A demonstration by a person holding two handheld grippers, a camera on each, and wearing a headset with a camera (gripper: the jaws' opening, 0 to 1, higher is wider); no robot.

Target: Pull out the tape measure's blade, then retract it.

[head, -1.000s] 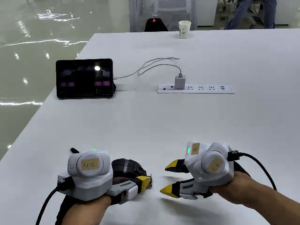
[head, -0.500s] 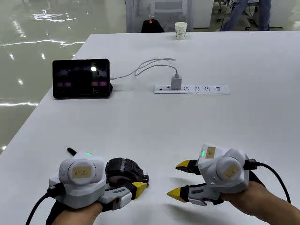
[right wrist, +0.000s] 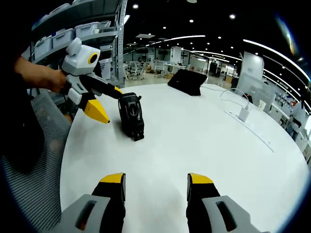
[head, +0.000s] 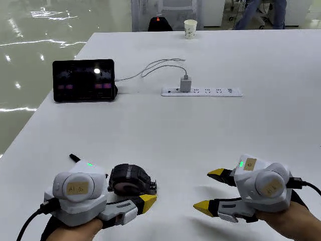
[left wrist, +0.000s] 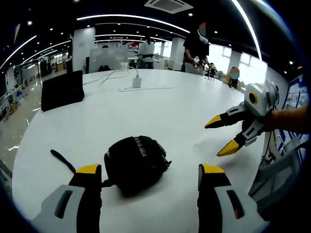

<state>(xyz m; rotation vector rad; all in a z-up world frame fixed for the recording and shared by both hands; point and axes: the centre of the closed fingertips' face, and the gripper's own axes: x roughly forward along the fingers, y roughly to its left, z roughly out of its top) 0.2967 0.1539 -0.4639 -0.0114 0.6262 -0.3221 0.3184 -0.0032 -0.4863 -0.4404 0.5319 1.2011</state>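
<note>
A black round tape measure point(head: 129, 179) lies on the white table point(head: 200, 130) near its front edge, just ahead of the left gripper point(head: 145, 193). In the head view the tape measure covers the gripper's far jaw, and the yellow tip of the near jaw lies just beside the case. The left gripper view settles what that view hides: the left gripper point(left wrist: 150, 170) is released, jaws spread wide, and the tape measure point(left wrist: 135, 162) sits between and a little beyond them, nearer the left jaw, apart from both. A thin black strap point(left wrist: 62, 160) trails from the case across the table.

The right gripper point(head: 208, 190) hovers well apart from the tape measure, its yellow-tipped jaws spread and grasping nothing. Its own view looks along the tabletop, with the right gripper point(right wrist: 156, 179) spread over bare white surface, and shows the tape measure point(right wrist: 131, 115) from its narrow side, with the left gripper point(right wrist: 108, 102) just beside it. It also shows metal shelving with pale plastic bins point(right wrist: 82, 29); what the bins hold cannot be told.

Farther back in the head view stand a dark tablet point(head: 83, 81), a white power strip point(head: 201, 92) with a white charger point(head: 185, 84) plugged in, and its white cable point(head: 155, 68) looping towards the tablet. A paper cup point(head: 190, 28) stands at the far edge; its inside is out of sight
</note>
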